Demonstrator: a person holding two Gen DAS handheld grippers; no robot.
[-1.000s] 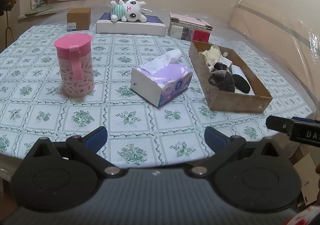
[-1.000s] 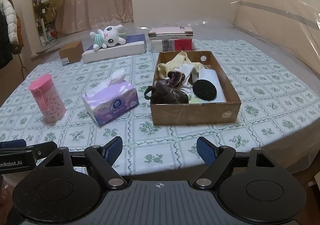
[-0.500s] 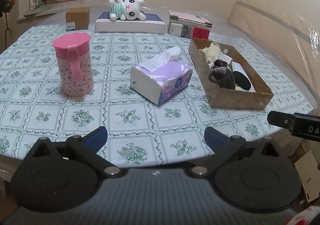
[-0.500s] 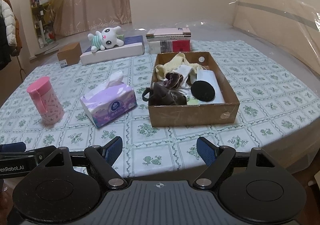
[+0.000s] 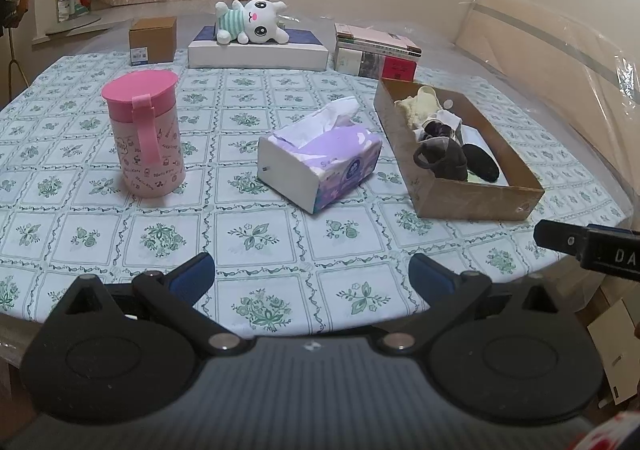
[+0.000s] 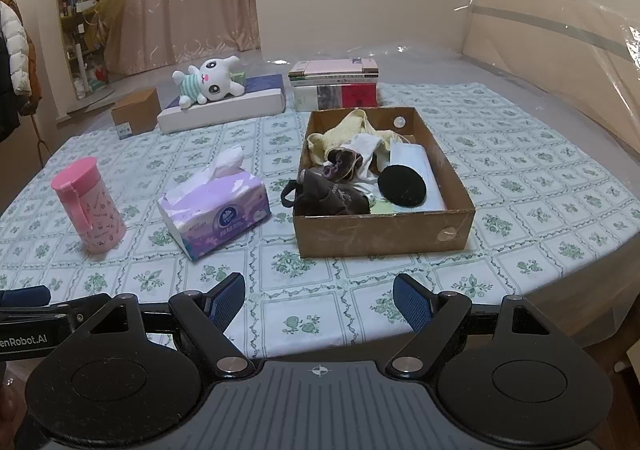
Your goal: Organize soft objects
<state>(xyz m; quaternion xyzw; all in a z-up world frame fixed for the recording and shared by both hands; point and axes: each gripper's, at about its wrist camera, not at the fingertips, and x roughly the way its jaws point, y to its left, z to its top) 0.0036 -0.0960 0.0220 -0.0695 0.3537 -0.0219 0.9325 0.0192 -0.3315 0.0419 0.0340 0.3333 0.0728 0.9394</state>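
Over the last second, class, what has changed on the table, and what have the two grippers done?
Nothing visibly changed. The left gripper and right gripper stay open and empty at the near table edge. The plush bunny, tissue pack, pink jug and cardboard box of soft things sit where they were.

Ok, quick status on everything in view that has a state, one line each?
left gripper: open, empty
right gripper: open, empty
pink cup: upright, lid on
tissue pack: open, a tissue sticking out
cardboard box: open-topped, soft items piled inside
plush bunny: lying on the flat white box
books: stacked, closed
small carton: closed
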